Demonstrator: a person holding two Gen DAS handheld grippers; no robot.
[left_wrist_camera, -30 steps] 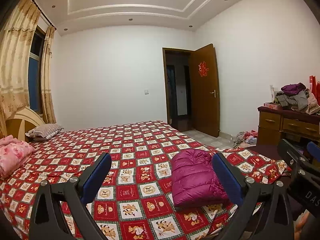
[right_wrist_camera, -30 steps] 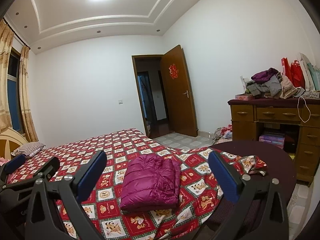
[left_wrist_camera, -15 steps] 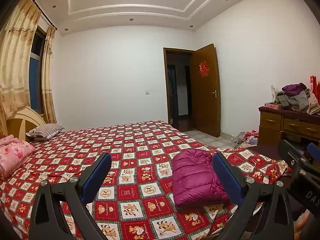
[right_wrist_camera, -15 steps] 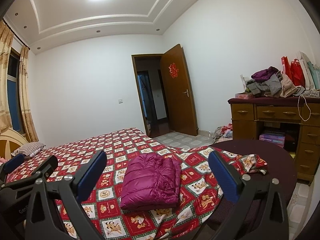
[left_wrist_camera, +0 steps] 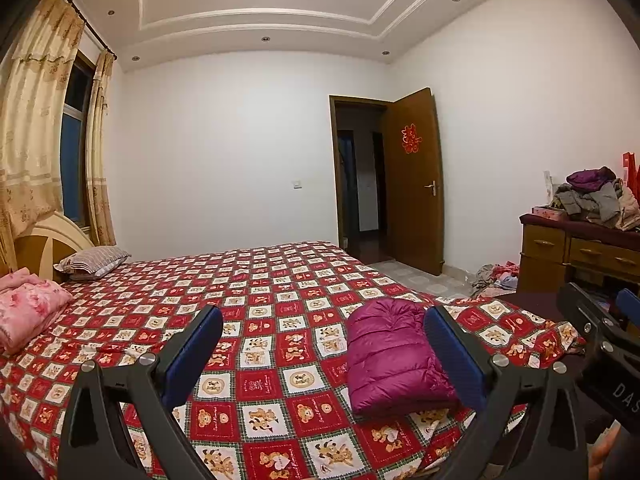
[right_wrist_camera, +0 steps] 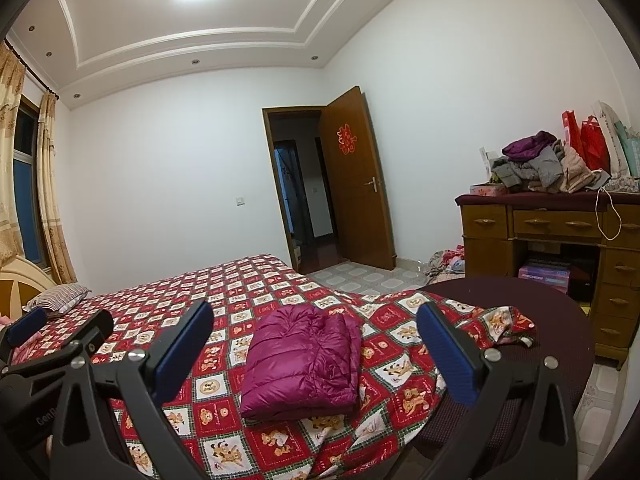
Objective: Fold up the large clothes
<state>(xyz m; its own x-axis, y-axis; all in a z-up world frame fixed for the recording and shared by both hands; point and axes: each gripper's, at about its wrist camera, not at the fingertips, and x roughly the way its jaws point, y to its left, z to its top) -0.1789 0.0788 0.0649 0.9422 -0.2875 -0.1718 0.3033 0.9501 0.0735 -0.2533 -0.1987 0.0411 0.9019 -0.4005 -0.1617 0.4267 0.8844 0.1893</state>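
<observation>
Nothing has shifted over the last second — my left gripper (left_wrist_camera: 322,354) and right gripper (right_wrist_camera: 314,346) stay spread wide, empty, above the bed (left_wrist_camera: 260,280). The purple jacket (right_wrist_camera: 302,364) lies folded near the bed's foot corner — this one looks finished.

A folded jacket (right_wrist_camera: 302,364) lies on the bed (right_wrist_camera: 224,300) near its foot, at lower centre of the right wrist frame. A pillow (left_wrist_camera: 92,260) sits at the bed's head, far left, with folded bedding (left_wrist_camera: 28,312) before it. A dresser (right_wrist_camera: 552,256) stands at right, a clothes pile (right_wrist_camera: 540,164) on top. An open door (right_wrist_camera: 360,180) stands behind the bed.
</observation>
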